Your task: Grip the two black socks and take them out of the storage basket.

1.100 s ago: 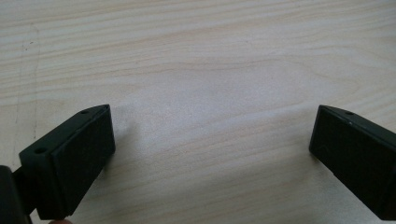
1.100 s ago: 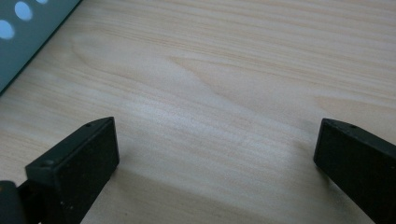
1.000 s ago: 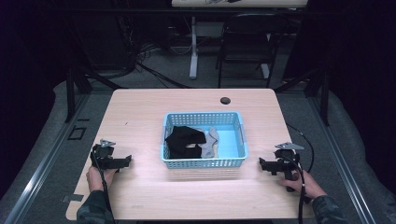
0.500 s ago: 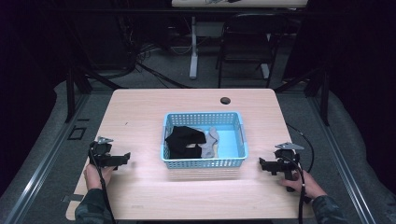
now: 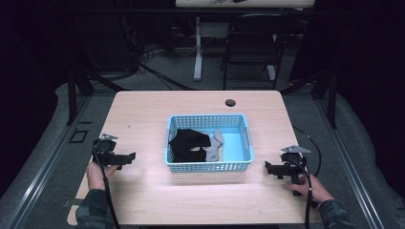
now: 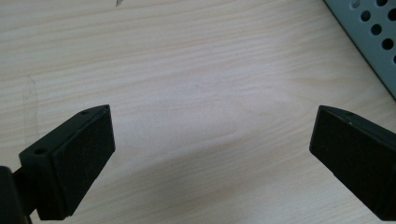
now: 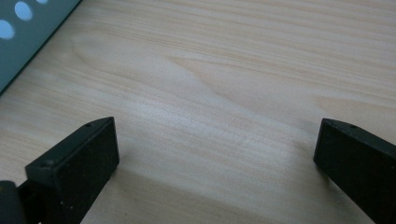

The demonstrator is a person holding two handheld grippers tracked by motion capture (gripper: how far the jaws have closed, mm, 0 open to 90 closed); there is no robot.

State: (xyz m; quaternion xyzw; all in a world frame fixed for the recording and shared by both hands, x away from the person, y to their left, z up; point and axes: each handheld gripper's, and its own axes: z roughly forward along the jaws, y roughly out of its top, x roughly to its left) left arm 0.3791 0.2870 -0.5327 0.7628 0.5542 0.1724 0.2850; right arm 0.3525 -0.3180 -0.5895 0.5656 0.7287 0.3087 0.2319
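In the middle of the light wooden table (image 5: pixel 143 109) stands one blue plastic basket (image 5: pixel 208 166) with perforated walls, and inside it lie two pieces of clothing: one black garment (image 5: pixel 187 144), bunched toward the basket's left side, and one grey sock-like piece (image 5: pixel 214 148) just beside it, the two touching; the right part of the basket floor is bare. Two grippers flank the basket, one on each side, both well apart from it and low over the tabletop. The left gripper (image 5: pixel 128 157) is held in the person's left hand (image 5: pixel 98 174) near the table's left edge, with its jaws pointing toward the basket; in the left gripper view its two black jaws stand wide apart with bare wood between them, gripping nothing, and a corner of the basket wall (image 6: pixel 369 37) shows at the upper right. The right gripper (image 5: pixel 268 168), in the right hand (image 5: pixel 305 188), likewise points inward; its own view shows both jaws spread wide over bare wood, empty. One small dark round object (image 5: pixel 230 102) lies near the table's far edge, and one folding chair (image 5: pixel 253 47) stands on the floor beyond.
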